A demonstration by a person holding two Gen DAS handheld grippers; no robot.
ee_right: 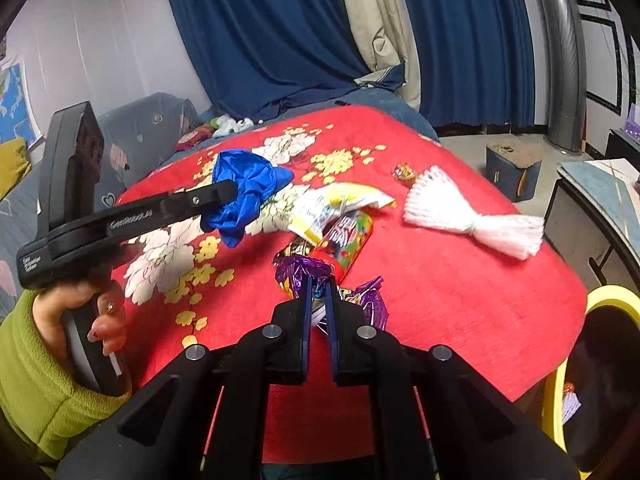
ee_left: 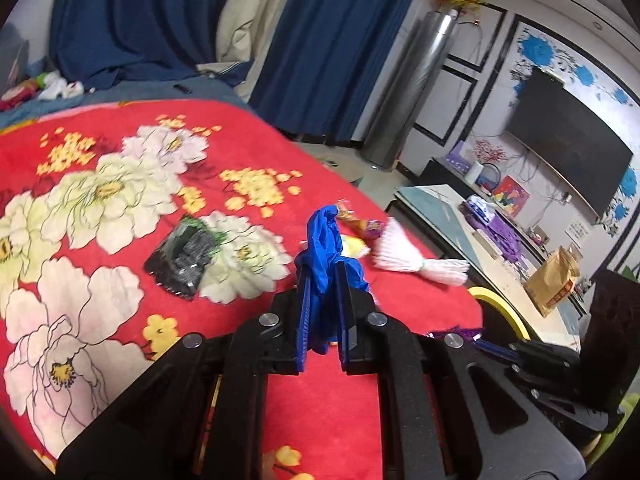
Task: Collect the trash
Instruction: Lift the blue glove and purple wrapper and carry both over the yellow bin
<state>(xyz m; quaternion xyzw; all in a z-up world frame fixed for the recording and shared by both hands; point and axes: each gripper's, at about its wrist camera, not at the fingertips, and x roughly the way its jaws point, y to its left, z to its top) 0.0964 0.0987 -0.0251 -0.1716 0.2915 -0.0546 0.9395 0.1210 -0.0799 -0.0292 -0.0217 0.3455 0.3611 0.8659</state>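
Note:
My left gripper (ee_left: pixel 323 270) is shut on a crumpled blue glove (ee_left: pixel 326 240), held above the red flowered blanket (ee_left: pixel 100 208); it also shows in the right wrist view (ee_right: pixel 224 200) with the glove (ee_right: pixel 248 188). My right gripper (ee_right: pixel 319 284) is shut on a purple foil wrapper (ee_right: pixel 298 274) just above the blanket. A yellow-white packet (ee_right: pixel 336 206), a colourful snack wrapper (ee_right: pixel 350 240), a small candy (ee_right: pixel 404 171) and a white tassel bundle (ee_right: pixel 472 220) lie ahead. A black wrapper (ee_left: pixel 182 258) lies on the blanket to the left.
A yellow-rimmed bin (ee_right: pixel 600 360) stands at the blanket's right edge. Beyond it are a low table (ee_left: pixel 500 256) with a brown bag (ee_left: pixel 554 280), a TV (ee_left: pixel 568 140), blue curtains (ee_left: pixel 140 12) and a small stool (ee_right: pixel 512 168).

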